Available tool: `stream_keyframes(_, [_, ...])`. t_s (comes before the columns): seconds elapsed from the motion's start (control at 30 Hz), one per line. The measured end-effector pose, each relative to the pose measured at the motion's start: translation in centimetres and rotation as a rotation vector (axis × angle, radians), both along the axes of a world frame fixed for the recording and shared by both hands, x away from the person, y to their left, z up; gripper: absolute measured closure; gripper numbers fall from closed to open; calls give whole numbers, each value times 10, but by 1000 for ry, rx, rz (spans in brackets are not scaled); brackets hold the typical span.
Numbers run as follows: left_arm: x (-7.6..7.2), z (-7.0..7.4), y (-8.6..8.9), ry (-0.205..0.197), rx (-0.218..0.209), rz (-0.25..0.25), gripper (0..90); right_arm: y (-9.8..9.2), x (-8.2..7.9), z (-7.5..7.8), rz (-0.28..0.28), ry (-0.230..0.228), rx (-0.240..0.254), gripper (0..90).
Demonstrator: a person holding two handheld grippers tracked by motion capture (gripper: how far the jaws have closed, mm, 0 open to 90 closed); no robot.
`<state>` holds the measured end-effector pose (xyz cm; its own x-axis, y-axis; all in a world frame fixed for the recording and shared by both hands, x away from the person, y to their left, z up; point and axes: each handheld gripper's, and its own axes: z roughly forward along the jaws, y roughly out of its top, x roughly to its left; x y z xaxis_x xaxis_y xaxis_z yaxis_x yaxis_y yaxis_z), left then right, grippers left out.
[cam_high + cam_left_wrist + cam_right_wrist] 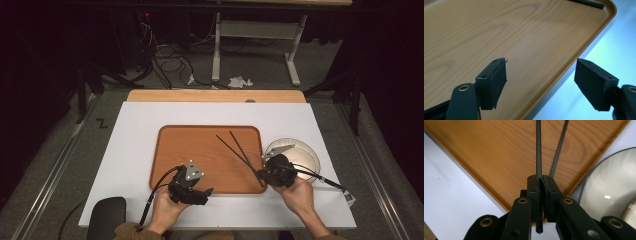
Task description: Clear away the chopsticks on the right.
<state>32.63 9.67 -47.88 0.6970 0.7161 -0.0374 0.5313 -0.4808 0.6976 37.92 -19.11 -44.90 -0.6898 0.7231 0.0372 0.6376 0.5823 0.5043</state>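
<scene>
A white table (135, 150) spans the centre of the high view, carrying a wooden tray (200, 155) at mid-frame and a pale round plate (305, 152) just right of it. At lower centre, the left gripper (202, 192) hovers over the tray's near edge, its jaws standing wide apart with nothing between them. At the tray's lower right corner, the right gripper (261, 175) is clamped on black chopsticks (235, 147) angling up-left across the tray.
</scene>
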Motion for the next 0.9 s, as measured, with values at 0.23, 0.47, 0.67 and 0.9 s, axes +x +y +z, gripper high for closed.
stream_keyframes(0.23, [0,0,1,1,-1,1,259,11,5,-15,-5,27,-28,858])
stream_keyframes(0.47, [-1,0,0,-1,1,-1,259,15,4,-22,2,32,-60,854])
stream_keyframes(0.67, [-1,0,0,-1,2,0,259,19,4,-29,14,42,-84,844])
stream_keyframes(0.9, [-1,0,0,-3,4,2,259,21,4,-29,27,29,-108,817])
